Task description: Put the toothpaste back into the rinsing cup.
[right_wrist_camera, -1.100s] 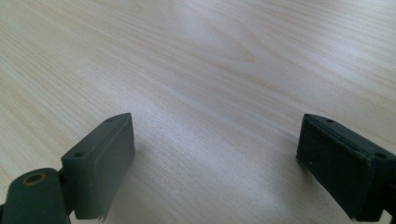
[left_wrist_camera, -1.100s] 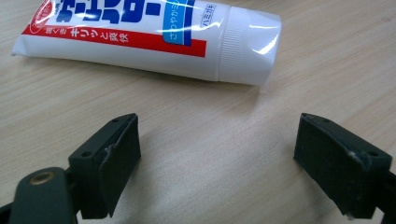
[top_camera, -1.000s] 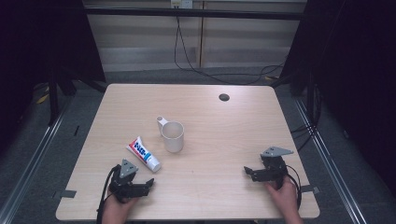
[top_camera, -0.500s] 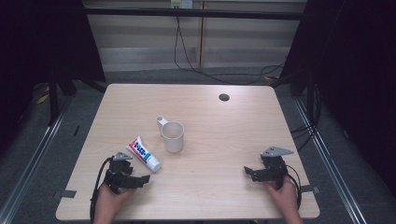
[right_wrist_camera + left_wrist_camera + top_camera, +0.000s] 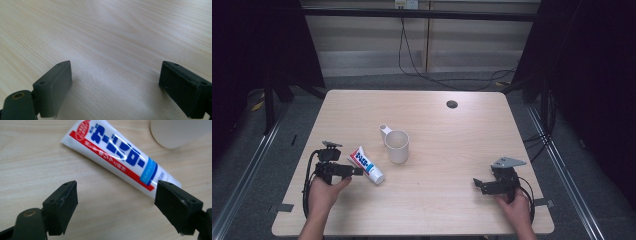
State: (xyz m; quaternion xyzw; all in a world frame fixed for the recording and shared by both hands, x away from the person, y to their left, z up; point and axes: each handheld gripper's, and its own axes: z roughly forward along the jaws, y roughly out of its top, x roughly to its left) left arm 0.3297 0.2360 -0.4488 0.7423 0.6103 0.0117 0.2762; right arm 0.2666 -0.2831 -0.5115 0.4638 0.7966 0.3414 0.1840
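Left gripper (image 5: 357,171) jaws spread wide, toothpaste tube (image 5: 120,155) just ahead, nothing between. Cup (image 5: 397,146) stands just past the tube, blocking beyond. Bare table (image 5: 105,37) ahead of the right gripper (image 5: 476,183).

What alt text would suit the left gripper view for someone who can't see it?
A white toothpaste tube with blue and red print lies slanted on a pale wooden table, just beyond the open black jaws of the left tool. A pale cup sits behind it.
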